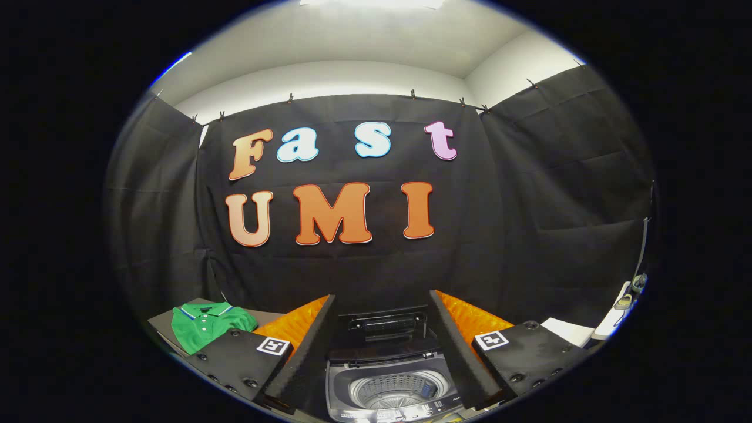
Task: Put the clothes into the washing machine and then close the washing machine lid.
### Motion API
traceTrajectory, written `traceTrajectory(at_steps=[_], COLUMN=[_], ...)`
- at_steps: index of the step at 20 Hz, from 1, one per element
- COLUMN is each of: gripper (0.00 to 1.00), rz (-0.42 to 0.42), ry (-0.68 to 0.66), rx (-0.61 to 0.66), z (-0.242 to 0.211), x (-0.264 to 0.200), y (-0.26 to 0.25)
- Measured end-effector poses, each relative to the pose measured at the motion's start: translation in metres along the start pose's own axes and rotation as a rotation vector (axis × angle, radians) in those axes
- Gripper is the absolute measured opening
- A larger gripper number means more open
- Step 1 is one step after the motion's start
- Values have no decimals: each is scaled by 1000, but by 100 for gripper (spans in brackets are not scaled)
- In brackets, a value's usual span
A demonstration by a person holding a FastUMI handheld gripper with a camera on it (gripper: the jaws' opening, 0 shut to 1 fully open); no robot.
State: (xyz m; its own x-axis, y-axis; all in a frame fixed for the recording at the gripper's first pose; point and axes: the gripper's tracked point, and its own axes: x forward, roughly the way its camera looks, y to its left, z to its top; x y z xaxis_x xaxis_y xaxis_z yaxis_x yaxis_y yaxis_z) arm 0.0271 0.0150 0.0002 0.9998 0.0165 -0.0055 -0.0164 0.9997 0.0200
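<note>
A small top-loading washing machine (388, 376) stands below and between my fingers, its drum (392, 390) in sight. Its dark lid (382, 326) stands folded up at the back. A green polo shirt (208, 326) lies folded on a grey surface (161, 326) to the left of the machine, just beyond my left finger (305, 346). My gripper (382, 305) is open, the two fingers spread wide with nothing between them, and it hangs above the machine, apart from the shirt.
The booth's black cloth wall (529, 205) closes the space behind and to both sides. A white surface (567, 330) with small items lies to the right, beyond my right finger (455, 346).
</note>
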Motion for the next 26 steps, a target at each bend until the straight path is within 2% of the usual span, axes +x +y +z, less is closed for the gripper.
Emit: traceTrajectory(at_steps=[8, 12, 15, 19, 23, 26], gripper=[98, 98, 98, 98, 98, 98], rz=[46, 120, 212, 393, 585, 681], ry=[-24, -13, 16, 56, 148, 232], rx=[-18, -30, -68, -129, -177, -203], z=[17, 24, 15, -6, -48, -83], x=[13, 25, 36, 43, 32, 29], y=[31, 77, 134, 225, 315, 365])
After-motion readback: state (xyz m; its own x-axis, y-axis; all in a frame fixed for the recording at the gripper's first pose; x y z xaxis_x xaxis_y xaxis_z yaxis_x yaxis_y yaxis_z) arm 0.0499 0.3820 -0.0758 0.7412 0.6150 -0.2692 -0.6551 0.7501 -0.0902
